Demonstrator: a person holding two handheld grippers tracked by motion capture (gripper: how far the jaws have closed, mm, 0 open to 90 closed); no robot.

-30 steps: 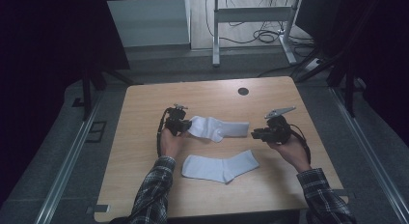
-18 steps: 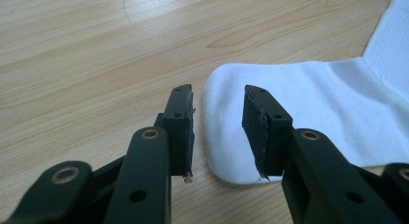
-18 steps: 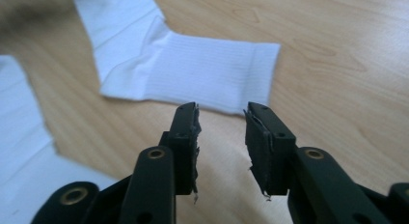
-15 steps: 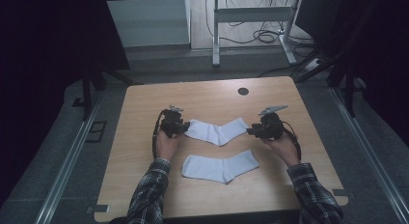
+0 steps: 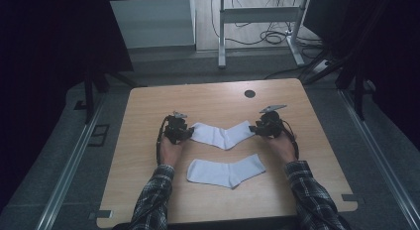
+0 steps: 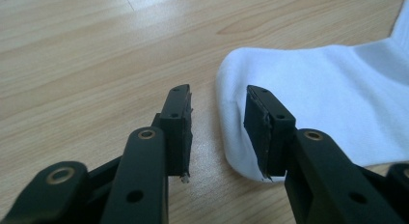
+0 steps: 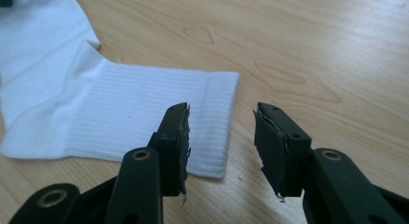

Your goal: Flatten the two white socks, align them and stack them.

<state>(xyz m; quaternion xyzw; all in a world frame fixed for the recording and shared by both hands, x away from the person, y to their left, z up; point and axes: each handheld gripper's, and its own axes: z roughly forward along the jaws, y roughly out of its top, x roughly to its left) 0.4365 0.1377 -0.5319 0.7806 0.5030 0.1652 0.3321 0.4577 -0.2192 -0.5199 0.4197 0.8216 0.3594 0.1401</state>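
The far white cotton sock (image 5: 224,134) lies flat on the desk in a shallow V, its long axis running from the desk's left edge toward its right edge, about midway between the near and far edges. Its rounded toe end (image 6: 251,113) points left and its ribbed cuff (image 7: 219,122) points right.

The left gripper (image 5: 184,133) sits at the toe end; in the left gripper view its jaws stand apart, one on bare wood, the other over the toe's rim, with no grip on the cloth. The right gripper (image 5: 257,129) sits at the cuff end; its jaws have just been opening and now stand apart, one over the ribbed cuff, the other over bare wood, nothing clamped between them. Each hand is nearest its own end, so a regrasp would be a short reach along the sock's axis.

The second white sock (image 5: 226,170) lies nearer the person, parallel to the first and clear of it, with a strip of bare wood between. The light wooden desk (image 5: 148,116) has open room toward the far edge, where a dark round hole (image 5: 250,93) sits well apart.
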